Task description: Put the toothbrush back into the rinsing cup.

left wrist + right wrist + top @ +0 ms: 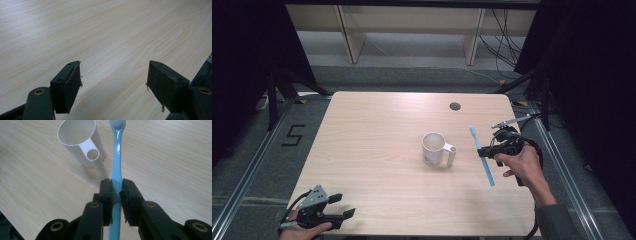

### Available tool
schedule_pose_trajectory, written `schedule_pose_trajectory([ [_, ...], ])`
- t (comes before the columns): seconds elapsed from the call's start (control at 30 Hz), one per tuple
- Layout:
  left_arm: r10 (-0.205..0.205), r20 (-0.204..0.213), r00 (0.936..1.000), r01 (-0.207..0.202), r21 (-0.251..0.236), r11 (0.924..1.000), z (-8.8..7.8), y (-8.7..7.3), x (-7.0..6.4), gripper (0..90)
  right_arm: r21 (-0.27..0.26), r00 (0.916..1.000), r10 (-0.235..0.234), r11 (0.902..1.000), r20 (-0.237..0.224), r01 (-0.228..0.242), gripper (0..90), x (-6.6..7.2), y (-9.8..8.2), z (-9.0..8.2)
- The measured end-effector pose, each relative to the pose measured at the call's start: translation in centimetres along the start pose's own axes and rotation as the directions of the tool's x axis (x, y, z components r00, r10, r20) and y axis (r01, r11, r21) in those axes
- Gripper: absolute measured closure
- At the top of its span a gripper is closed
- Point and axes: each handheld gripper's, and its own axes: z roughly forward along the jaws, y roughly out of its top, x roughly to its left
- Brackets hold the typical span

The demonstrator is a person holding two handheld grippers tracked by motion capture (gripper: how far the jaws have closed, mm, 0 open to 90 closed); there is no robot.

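Two grippers in your hands over a pale wooden table (377, 150). Your right gripper (492, 150) sits at the right side of the table, jaws clamped on a light blue toothbrush (482, 152) about mid-handle. In the right gripper view the toothbrush (117, 157) runs straight out between the pads, bristle head at the far end. In the high view its bristle end points to the far side and its handle end to the near side, clear of the tabletop as far as you can tell.

A white mug (434, 148) stands upright just left of the toothbrush, apart from it, its tube-shaped handle turned right toward your gripper. In the right gripper view the mug (80, 140) looks empty; its base is partly hidden behind the handle.

Your left gripper (339, 206) rests at the near left corner, jaws apart with nothing between them; the left gripper view shows bare wood between its pads (68, 87).

Writing: a black "5" (293, 135) marked on the floor left of the table. Faint marks on the mug wall are too small to read. Your left hand (304, 231) is cut off by the bottom edge.
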Motion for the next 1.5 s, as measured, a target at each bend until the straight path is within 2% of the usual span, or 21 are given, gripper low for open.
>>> schedule_pose_trajectory([
  [0.17,0.003,0.001,1.0,-0.003,-0.001,1.0,0.0,0.0,0.0,26.5,-0.021,1.0,-0.003,0.9998,-0.005,0.003,79.2,0.1,0.1,0.1],
  [0.2,0.004,0.002,1.0,-0.004,0.0,1.0,0.0,0.0,0.0,26.5,-0.042,1.0,-0.007,0.9991,-0.007,0.007,79.2,0.2,0.2,0.1],
  [0.27,0.002,0.004,1.0,-0.002,-0.001,1.0,0.0,0.0,0.0,26.5,-0.027,1.0,-0.005,0.9996,-0.008,0.005,79.2,0.3,0.3,-0.1],
  [0.33,-0.009,0.003,1.0,0.009,-0.012,0.9999,0.1,0.0,-0.1,26.5,-0.062,0.9999,-0.006,0.9981,-0.014,0.005,79.2,0.5,0.5,0.1],
  [0.67,-0.005,0.004,1.0,0.005,-0.008,1.0,0.0,0.0,-0.1,26.5,-0.094,0.9993,-0.019,0.9955,-0.033,0.016,79.2,1.2,1.1,0.3],
  [0.73,-0.005,0.004,1.0,0.005,-0.005,1.0,0.0,0.0,-0.1,26.5,-0.125,0.9993,-0.022,0.9919,-0.029,0.018,79.2,1.4,1.3,0.3],
  [0.83,-0.004,0.007,1.0,0.004,-0.014,0.9999,0.1,-0.1,-0.1,26.5,-0.113,0.9992,-0.021,0.9934,-0.033,0.017,79.2,1.4,1.4,0.1],
  [0.87,-0.002,0.003,1.0,0.002,-0.001,1.0,0.0,0.0,0.0,26.5,-0.147,0.9974,-0.067,0.9872,-0.025,0.062,79.2,1.2,1.5,0.2],
  [0.93,-0.001,0.003,1.0,0.001,-0.001,1.0,0.0,0.0,0.0,26.5,-0.155,0.9969,-0.073,0.9856,-0.028,0.068,79.2,1.2,1.6,0.2],
  [1.07,-0.006,0.004,1.0,0.006,-0.006,1.0,0.0,0.0,-0.1,26.5,-0.159,0.9976,-0.064,0.9855,-0.027,0.059,79.2,1.3,1.7,0.2],
  [1.1,-0.002,0.003,1.0,0.002,-0.003,1.0,0.0,0.0,0.0,26.5,-0.162,0.9985,-0.044,0.9861,-0.033,0.039,79.2,1.5,1.7,0.2],
  [1.2,-0.004,0.0,1.0,0.004,0.001,1.0,0.0,0.0,0.0,26.5,-0.174,0.997,-0.061,0.9833,-0.047,0.052,79.2,1.6,1.8,0.3],
  [1.23,-0.004,-0.002,1.0,0.004,0.002,1.0,0.0,0.0,0.0,26.4,-0.185,0.9971,-0.06,0.9815,-0.048,0.05,79.2,1.6,1.9,0.4],
  [1.3,-0.002,-0.002,1.0,0.002,-0.001,1.0,0.0,0.0,0.0,26.5,-0.169,0.9973,-0.053,0.9847,-0.051,0.044,79.3,1.7,2.0,0.2],
  [1.33,-0.004,0.001,1.0,0.004,-0.001,1.0,0.0,0.0,0.0,26.5,-0.186,0.9975,-0.044,0.982,-0.055,0.033,79.3,1.9,2.1,0.2],
  [1.43,-0.004,0.001,1.0,0.004,-0.001,1.0,0.0,0.0,0.0,26.5,-0.206,0.9958,-0.076,0.9763,-0.05,0.065,79.2,1.7,2.2,0.2],
  [1.5,-0.006,0.002,1.0,0.006,-0.005,1.0,0.0,0.0,0.0,26.5,-0.205,0.9966,-0.064,0.9773,-0.053,0.051,79.3,1.9,2.2,0.2],
])
